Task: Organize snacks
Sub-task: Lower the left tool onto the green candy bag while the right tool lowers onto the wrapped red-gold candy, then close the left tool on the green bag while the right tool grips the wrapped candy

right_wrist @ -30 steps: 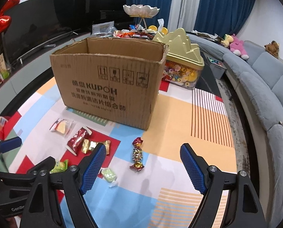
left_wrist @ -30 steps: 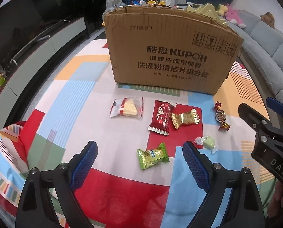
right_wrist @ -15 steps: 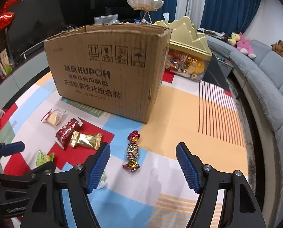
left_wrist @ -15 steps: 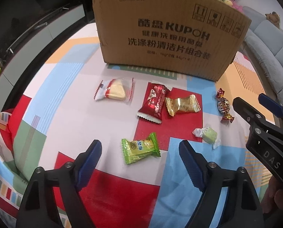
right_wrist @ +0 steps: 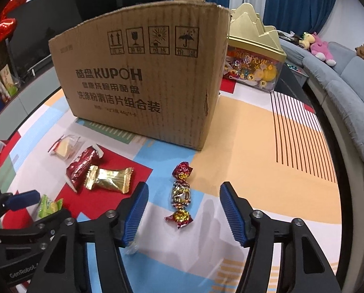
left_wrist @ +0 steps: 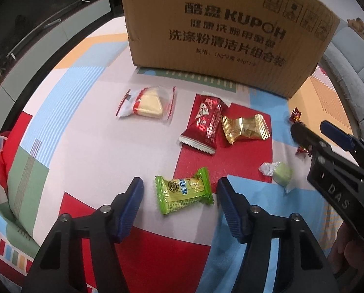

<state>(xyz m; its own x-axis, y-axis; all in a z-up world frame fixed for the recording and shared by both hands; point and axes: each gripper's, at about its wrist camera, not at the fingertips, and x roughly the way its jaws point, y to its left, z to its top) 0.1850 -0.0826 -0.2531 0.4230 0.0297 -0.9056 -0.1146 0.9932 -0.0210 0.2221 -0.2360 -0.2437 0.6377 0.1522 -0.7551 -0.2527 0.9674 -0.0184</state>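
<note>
You've lowered both spread grippers | left gripper (left_wrist: pixel 179 193) brackets green snack (left_wrist: pixel 184 193) | right gripper (right_wrist: pixel 184 205) straddles twist candy (right_wrist: pixel 180 195) | cardboard box (right_wrist: pixel 145 78) at 12 o'clock | squeeze next.

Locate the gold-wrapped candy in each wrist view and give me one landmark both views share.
Left wrist: the gold-wrapped candy lies right of centre, against the red packet.
Right wrist: it lies lower left, ahead of the left fingertip.
Shared landmark: the cardboard box, standing behind the snacks in both.
</note>
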